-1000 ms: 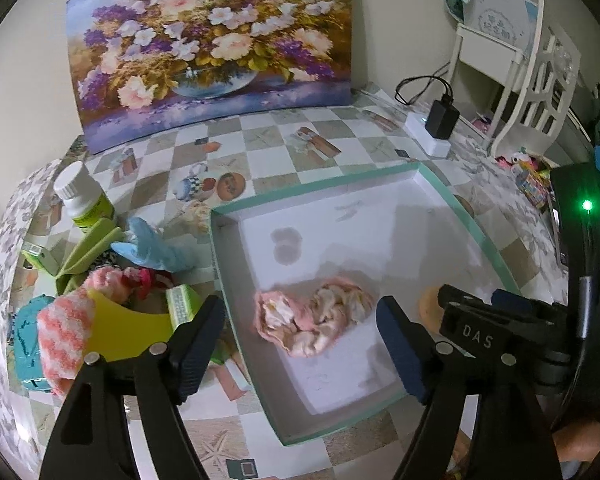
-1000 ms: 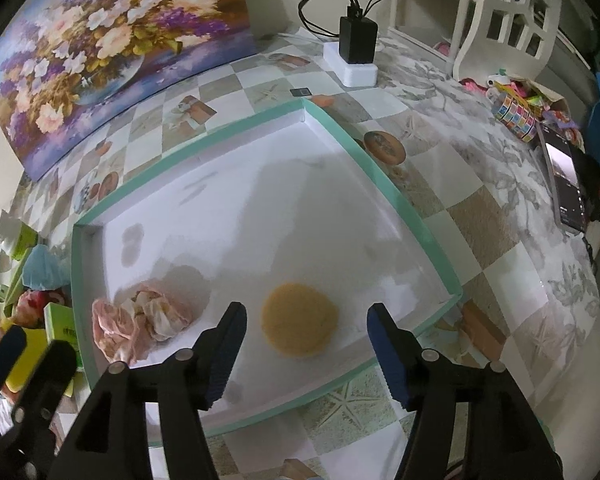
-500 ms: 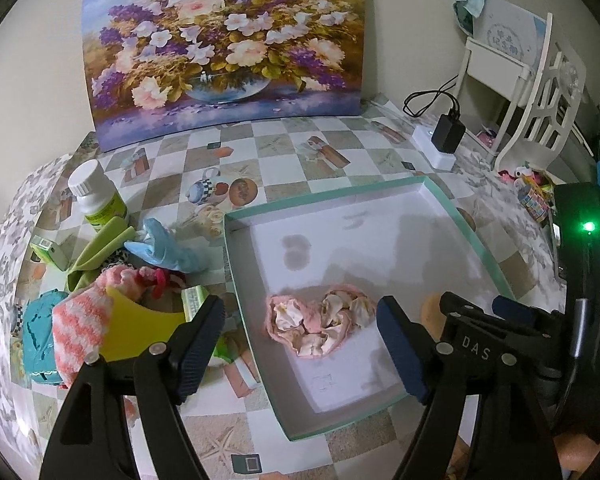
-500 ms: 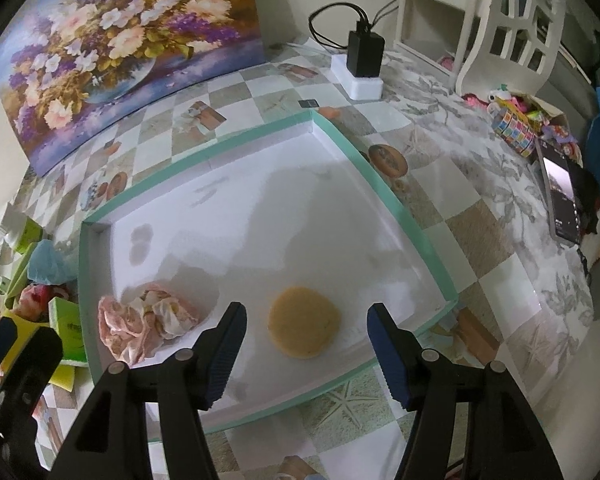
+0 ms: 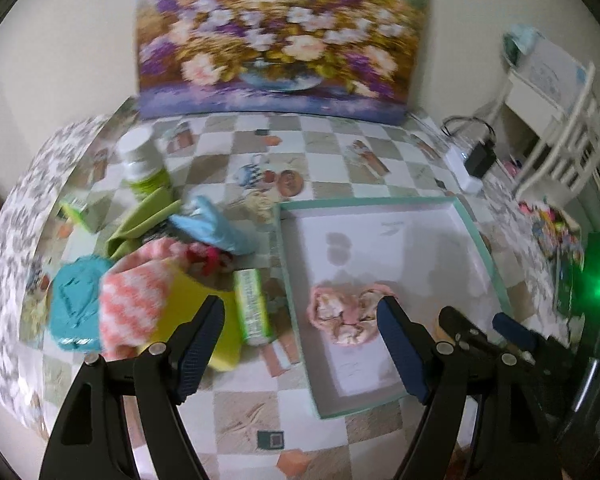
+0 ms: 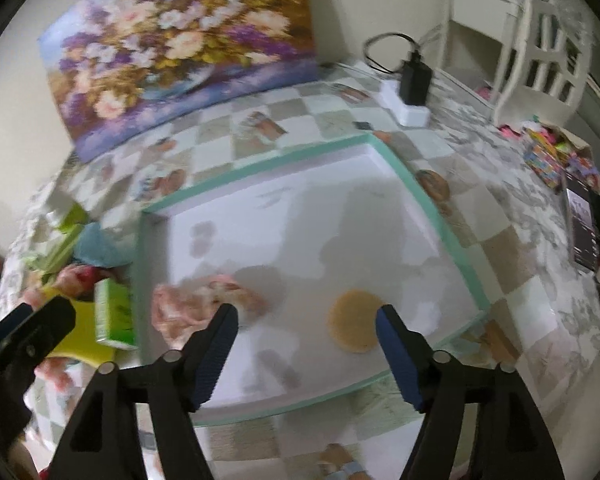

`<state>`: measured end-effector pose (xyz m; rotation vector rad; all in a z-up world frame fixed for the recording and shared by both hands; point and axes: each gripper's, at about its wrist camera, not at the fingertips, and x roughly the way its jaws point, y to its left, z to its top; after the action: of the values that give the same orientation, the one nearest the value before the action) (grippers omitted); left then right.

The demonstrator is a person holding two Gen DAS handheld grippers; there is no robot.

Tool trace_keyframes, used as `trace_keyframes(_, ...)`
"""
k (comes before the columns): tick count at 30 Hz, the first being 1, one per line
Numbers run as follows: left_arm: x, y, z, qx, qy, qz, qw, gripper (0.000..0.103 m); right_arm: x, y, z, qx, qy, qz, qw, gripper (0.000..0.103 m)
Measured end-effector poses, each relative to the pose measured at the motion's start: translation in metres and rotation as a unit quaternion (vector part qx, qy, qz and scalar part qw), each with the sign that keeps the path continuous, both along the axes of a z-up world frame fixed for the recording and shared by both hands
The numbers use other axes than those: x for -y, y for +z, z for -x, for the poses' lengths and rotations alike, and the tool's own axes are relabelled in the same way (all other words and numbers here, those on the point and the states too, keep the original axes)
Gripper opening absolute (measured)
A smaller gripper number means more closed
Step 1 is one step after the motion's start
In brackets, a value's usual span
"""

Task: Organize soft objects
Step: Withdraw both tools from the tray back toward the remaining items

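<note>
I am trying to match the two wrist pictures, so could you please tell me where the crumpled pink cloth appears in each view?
Left wrist: the crumpled pink cloth lies right of centre, low in the tray's near left corner, just left of the right finger's tip.
Right wrist: the cloth lies left of centre, partly behind the left finger's tip.
Shared landmark: the green-rimmed tray that holds it.

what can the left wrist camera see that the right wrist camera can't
Only the left wrist view shows the white bottle, the teal cloth and the pink striped cloth. Only the right wrist view shows the whole round tan pad and the phone. Both show the tray, the crumpled pink cloth and the flower painting.
</note>
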<state>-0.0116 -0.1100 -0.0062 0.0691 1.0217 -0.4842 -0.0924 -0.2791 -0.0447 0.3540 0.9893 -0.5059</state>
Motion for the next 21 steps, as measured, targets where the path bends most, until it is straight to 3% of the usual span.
trace_keyframes(2, -0.016, 0.001, -0.005, -0.01, 0.025, 0.002, 0.9996, 0.085, -0.011, 0.005, -0.003, 0.014, 0.018, -0.003, 1.0, 0.083)
trace_keyframes(10, -0.094, -0.006, -0.028, -0.049, 0.146, 0.009, 0.988, 0.085, -0.061, 0.021, -0.016, 0.057, 0.089, -0.004, 0.994, 0.098)
trace_keyframes(21, -0.141, -0.04, -0.037, -0.117, 0.2, 0.02, 0.9726, 0.085, -0.124, 0.003, -0.051, 0.035, 0.175, -0.003, 0.984, 0.1)
